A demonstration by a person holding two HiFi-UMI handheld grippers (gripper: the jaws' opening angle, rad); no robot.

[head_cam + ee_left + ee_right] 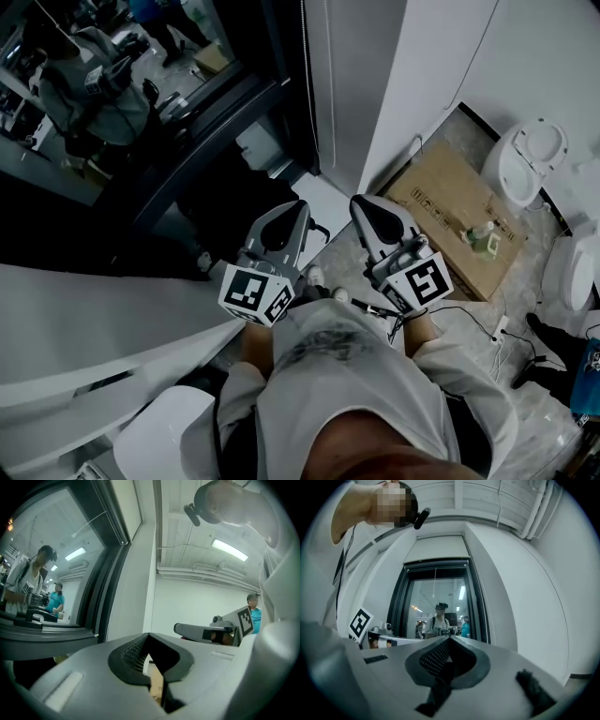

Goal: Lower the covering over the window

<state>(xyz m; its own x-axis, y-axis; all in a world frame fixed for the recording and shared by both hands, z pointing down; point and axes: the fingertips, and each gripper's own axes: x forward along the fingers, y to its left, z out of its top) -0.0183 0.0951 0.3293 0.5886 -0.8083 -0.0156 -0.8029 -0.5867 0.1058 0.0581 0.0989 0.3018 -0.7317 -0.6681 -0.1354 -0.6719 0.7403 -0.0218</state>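
Observation:
The window (pixel 141 112) has a dark frame and bare glass that mirrors the person. In the right gripper view the window (pixel 436 606) stands straight ahead, with a white housing (pixel 436 548) above it and a thin pull cord (pixel 435 581) hanging in front of the glass. The same cord (pixel 89 524) shows up and to the left in the left gripper view. My left gripper (pixel 300 206) and right gripper (pixel 360 202) are held side by side, pointing at the white wall strip beside the window. Both are shut, with nothing between the jaws, and touch nothing.
A white wall (pixel 356 84) rises right of the window. A flat cardboard sheet (pixel 450 202) with a green bottle (pixel 483 234) lies on the floor at right. Two white toilets (pixel 527 159) (pixel 574 272) and loose cables (pixel 497 328) are nearby. A white ledge (pixel 94 319) runs at lower left.

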